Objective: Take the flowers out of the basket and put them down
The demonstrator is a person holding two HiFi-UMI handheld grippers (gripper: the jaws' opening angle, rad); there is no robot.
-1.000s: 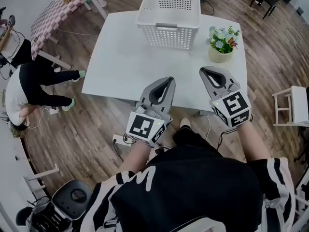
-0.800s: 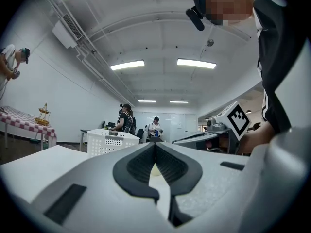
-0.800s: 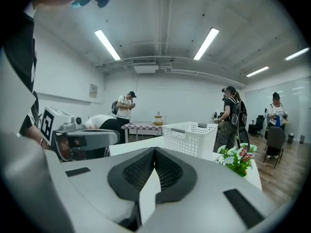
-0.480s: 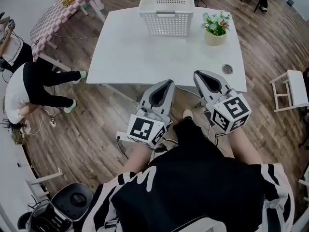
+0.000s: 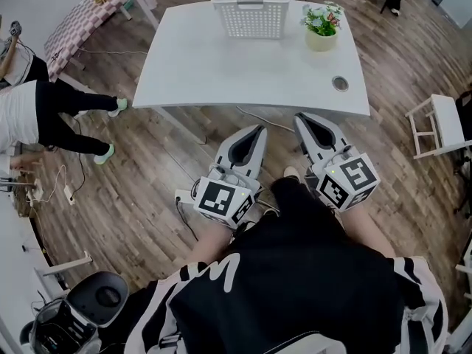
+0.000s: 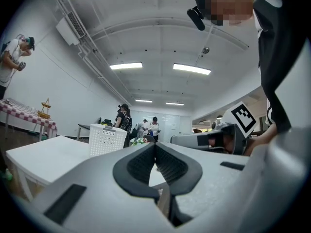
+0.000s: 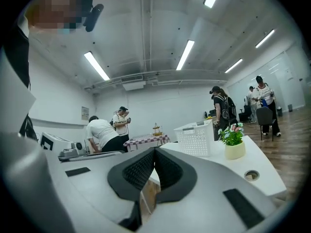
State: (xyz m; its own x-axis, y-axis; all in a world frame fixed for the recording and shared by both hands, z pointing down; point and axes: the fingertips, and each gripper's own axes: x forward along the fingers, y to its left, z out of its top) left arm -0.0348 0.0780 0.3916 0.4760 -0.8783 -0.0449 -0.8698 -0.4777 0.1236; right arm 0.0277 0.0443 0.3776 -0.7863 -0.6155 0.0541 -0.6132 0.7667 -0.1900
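White perforated basket (image 5: 251, 9), white table (image 5: 236, 76)

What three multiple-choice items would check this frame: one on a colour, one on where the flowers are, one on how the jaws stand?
1. What colour is the basket?
A blue
B white
C black

2. Where is the flower pot?
A inside the basket
B on the floor
C on the table, right of the basket

3. How do the jaws of the left gripper and right gripper stand?
A both pairs together, nothing between
B both wide apart
C left shut on the pot

Key: 1 B, the mesh walls are white. 2 C, the pot stands on the tabletop beside the basket. 3 A, each gripper view shows its pads meeting with nothing between them.
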